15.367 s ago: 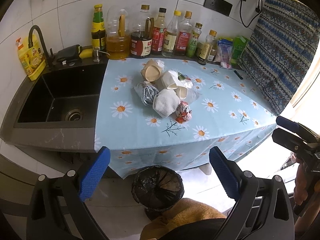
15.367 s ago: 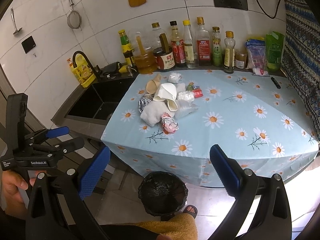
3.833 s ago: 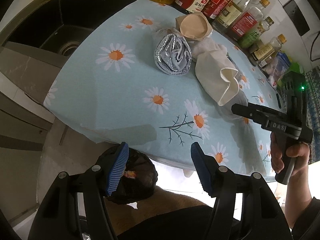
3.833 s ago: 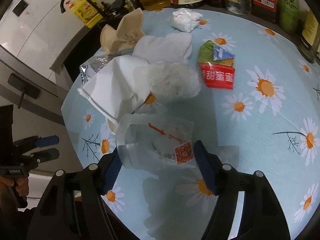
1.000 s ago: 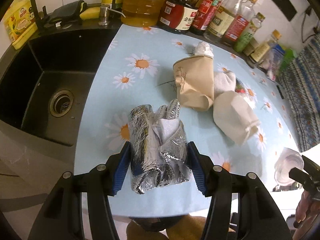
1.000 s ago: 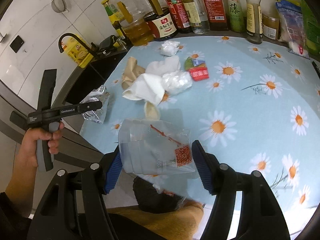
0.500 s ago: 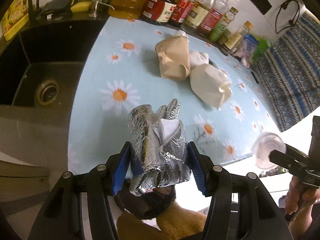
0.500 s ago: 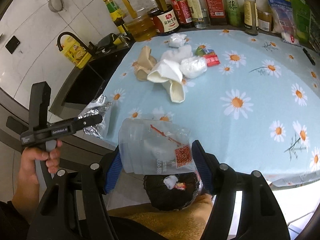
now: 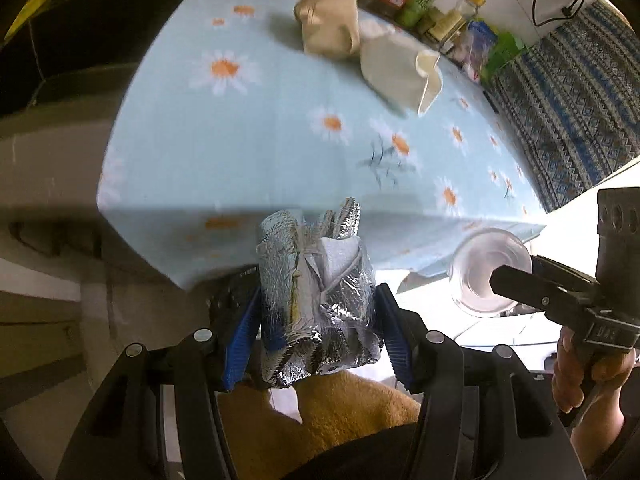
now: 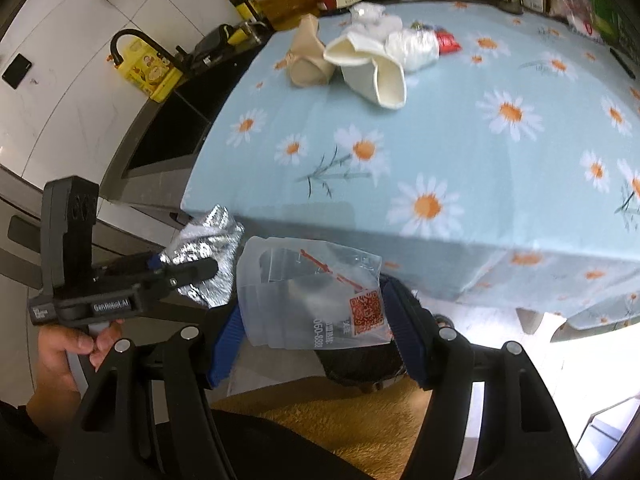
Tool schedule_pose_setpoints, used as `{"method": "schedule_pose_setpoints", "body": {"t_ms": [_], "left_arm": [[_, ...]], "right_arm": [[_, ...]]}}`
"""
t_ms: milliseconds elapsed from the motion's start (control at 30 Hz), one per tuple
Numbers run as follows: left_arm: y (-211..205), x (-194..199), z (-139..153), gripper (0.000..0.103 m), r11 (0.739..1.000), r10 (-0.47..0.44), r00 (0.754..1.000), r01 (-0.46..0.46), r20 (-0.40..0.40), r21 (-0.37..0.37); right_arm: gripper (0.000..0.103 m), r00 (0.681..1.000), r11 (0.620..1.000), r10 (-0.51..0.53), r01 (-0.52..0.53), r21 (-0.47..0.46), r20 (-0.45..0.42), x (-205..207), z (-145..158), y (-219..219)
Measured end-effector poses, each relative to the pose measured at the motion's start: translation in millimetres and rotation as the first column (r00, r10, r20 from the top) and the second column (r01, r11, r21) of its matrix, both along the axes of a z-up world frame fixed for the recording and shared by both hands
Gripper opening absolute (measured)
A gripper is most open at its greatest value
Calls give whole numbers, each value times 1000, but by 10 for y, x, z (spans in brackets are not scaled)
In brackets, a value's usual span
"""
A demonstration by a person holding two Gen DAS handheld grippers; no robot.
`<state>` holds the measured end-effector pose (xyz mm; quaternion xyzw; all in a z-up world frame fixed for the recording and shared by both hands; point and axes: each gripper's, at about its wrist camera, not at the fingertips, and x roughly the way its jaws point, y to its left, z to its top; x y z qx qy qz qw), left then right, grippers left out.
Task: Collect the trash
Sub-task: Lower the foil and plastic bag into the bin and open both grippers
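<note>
**Both claws loaded, hanging off the table edge above the bin**

The left gripper [image 9: 318,320] was clamped on a crumpled foil wrapper [image 9: 316,300], blue pads pressing its two sides. The right gripper [image 10: 310,312] was closed the same way on a clear plastic cup [image 10: 308,296], squeezed across its body.

The foil wrapper looked light and soft. It would likely crush further under pressure instead of slipping, so a hold across its bulk seemed sound. It was silver, wrinkled, folded over white paper, and stuck out ahead of the left pads. The cup looked thin, smooth and springy, so it was probably the likelier of the two to squirt out. It was see-through, with red print and a QR label near the right pad.

Under the right claw, part of a dark-lined trash bin [image 10: 360,364] showed. Ahead of both claws, on the daisy tablecloth [image 10: 460,128], a beige paper bag [image 10: 306,60] and a white paper cup [image 10: 372,68] still lay well apart from them.
</note>
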<state>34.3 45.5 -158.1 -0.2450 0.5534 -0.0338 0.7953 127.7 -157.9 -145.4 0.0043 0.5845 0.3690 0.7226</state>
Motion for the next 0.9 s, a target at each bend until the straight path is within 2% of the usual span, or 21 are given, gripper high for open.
{"method": "schedule_pose_setpoints", "body": {"t_ms": [167, 333, 467, 600, 667, 733, 900], "left_arm": [[-82, -83, -269, 54, 999, -23, 998, 21, -61, -26], [-145, -100, -481, 55, 998, -58, 991, 53, -117, -43], [-177, -102, -672, 55, 995, -78, 982, 65, -170, -81], [-193, -66, -735, 57, 993, -96, 976, 81, -193, -88], [-189, -45, -767, 66, 991, -104, 973, 84, -208, -102], [-196, -39, -777, 66, 991, -106, 973, 86, -207, -102], [-175, -20, -859, 66, 991, -93, 968, 69, -232, -111]], "right_arm": [[66, 996, 999, -45, 46, 11, -78, -51, -207, -45], [66, 989, 996, -88, 87, -12, -117, -97, -366, -98], [66, 977, 992, -129, 128, -16, -172, -96, -506, -145], [67, 955, 984, -171, 177, 4, -243, -77, -626, -237], [68, 952, 982, -183, 190, 4, -247, -63, -643, -262], [69, 955, 981, -189, 194, -1, -230, -52, -629, -272], [70, 948, 980, -191, 198, 4, -253, -11, -666, -245]]}}
